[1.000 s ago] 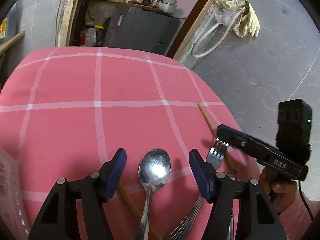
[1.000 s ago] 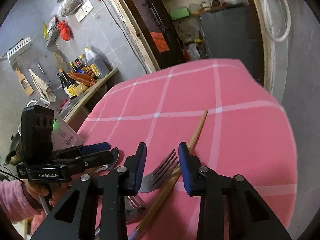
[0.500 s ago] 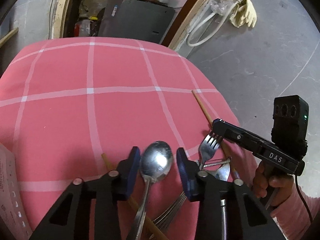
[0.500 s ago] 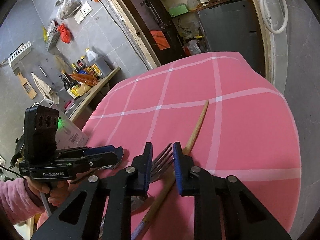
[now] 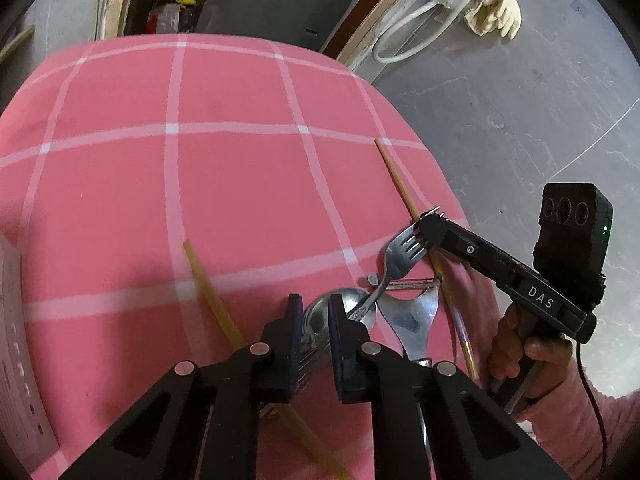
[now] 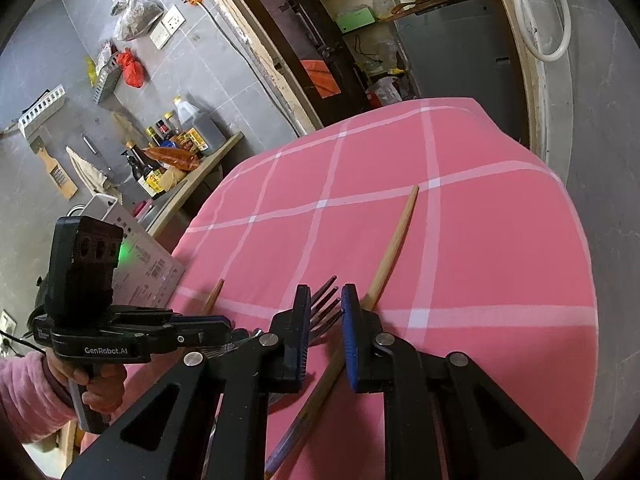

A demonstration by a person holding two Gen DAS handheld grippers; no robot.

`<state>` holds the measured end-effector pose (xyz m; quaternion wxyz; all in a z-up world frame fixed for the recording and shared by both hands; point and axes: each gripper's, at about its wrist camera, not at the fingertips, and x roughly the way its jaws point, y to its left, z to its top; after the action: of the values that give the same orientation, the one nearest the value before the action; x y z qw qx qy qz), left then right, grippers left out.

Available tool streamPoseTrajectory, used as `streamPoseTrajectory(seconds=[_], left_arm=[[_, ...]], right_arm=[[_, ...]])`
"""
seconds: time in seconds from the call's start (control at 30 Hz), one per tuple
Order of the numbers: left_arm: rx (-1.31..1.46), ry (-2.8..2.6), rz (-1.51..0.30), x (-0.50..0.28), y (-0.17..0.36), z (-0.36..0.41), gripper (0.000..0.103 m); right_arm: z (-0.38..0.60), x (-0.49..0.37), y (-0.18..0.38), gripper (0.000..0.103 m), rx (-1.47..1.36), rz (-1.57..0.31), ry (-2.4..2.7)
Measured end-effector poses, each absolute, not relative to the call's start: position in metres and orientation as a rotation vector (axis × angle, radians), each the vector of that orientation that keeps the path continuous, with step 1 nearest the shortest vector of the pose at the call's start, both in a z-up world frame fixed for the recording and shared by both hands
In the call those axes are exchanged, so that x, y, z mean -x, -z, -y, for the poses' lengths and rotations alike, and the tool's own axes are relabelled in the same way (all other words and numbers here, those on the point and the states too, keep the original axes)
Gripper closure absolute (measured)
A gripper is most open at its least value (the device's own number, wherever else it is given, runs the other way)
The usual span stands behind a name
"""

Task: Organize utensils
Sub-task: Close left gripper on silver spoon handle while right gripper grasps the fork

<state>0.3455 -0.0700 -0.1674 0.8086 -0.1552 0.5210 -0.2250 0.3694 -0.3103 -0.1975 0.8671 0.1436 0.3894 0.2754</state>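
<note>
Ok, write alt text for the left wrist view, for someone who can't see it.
The left gripper, its jaws just closing, pinches a steel spoon on a pink checked tablecloth. Beside it, the right gripper, held in a hand, grips a fork by its tines. Two wooden chopsticks and a metal peeler lie nearby.

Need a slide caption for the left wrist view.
Left gripper closing on a spoon while the right gripper pinches a fork on the pink checked cloth.
</note>
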Motion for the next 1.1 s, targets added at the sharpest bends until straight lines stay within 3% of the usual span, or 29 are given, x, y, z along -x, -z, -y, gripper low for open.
streamPoseTrajectory(seconds=[0.5,1.1], left_arm=[[0.220,0.471,-1.159,-0.337,0.161,0.077,0.090],[0.080,0.407,-1.330,-0.334,0.155,0.092,0.090]], right_arm=[[0.347,-0.338,0.164,0.097,-0.274,-0.720,-0.496],[0.369,-0.338,0.211,0.096,-0.562,-0.824,-0.508]])
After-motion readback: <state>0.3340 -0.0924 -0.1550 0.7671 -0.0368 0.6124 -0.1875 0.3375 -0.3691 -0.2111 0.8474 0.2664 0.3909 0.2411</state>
